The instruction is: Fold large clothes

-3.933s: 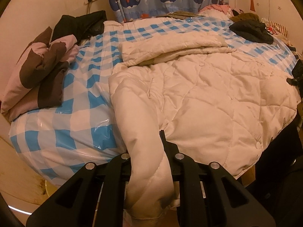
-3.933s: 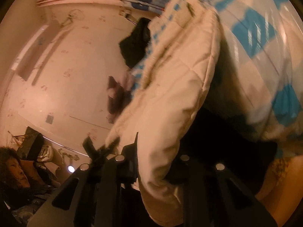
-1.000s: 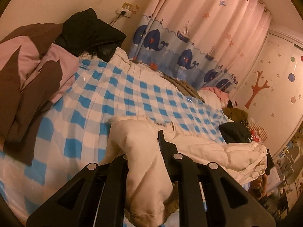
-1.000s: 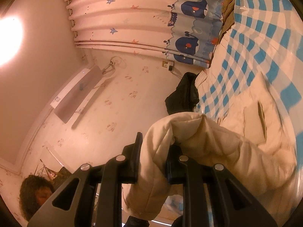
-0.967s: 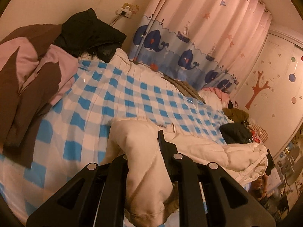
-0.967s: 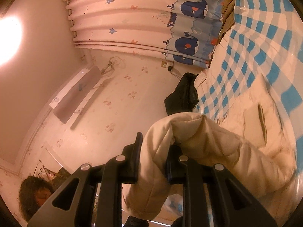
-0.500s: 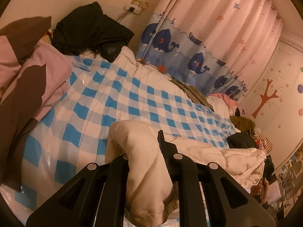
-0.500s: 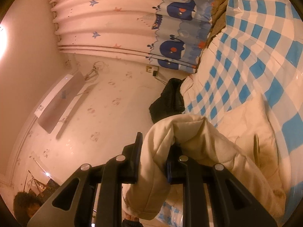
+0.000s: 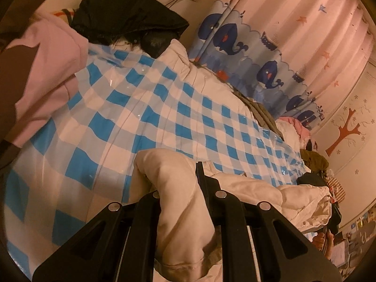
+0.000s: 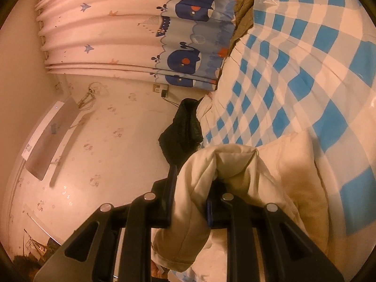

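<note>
While both tools grip it, the cream quilted coat (image 9: 178,202) is only part folded, as I judge it. The left tool (image 9: 181,188) is pressed together on a thick fold of the coat, which hangs down between its fingers; beyond it lies the checked bed cover (image 9: 145,108), and to its right the rest of the coat trails in a loose heap. A pink garment (image 9: 47,70) and a black jacket (image 9: 127,11) lie far ahead on its left. The right tool (image 10: 190,188) pinches another bunch of the coat (image 10: 199,188). Laying the fold flat and smoothing it remain. No containers show.
</note>
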`<state>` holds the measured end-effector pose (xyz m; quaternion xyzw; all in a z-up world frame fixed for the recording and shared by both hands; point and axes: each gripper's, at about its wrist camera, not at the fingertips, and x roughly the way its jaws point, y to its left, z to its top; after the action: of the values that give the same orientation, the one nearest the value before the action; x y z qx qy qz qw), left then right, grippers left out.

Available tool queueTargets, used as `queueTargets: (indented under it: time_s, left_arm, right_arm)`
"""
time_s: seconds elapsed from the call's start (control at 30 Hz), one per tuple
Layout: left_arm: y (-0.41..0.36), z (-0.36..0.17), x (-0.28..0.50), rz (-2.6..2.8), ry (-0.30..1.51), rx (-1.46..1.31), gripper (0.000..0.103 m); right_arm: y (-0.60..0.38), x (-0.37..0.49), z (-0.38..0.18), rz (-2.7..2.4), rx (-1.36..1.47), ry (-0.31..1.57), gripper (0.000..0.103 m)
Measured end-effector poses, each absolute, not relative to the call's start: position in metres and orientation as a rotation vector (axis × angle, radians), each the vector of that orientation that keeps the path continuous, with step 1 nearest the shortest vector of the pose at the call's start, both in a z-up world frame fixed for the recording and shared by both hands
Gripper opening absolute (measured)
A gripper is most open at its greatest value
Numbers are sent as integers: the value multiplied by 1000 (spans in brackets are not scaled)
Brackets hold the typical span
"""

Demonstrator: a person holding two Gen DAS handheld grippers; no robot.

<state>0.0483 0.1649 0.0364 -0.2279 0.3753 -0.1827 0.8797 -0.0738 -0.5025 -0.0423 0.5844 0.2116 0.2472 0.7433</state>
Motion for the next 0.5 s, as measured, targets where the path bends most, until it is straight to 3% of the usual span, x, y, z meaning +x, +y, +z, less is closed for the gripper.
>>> queueTargets:
  time_s: [0.5]
  left_arm:
    - [148,-41,127,-280,898,-516,10]
  right_arm:
    - [-508,4,-93,425,1291,580,22]
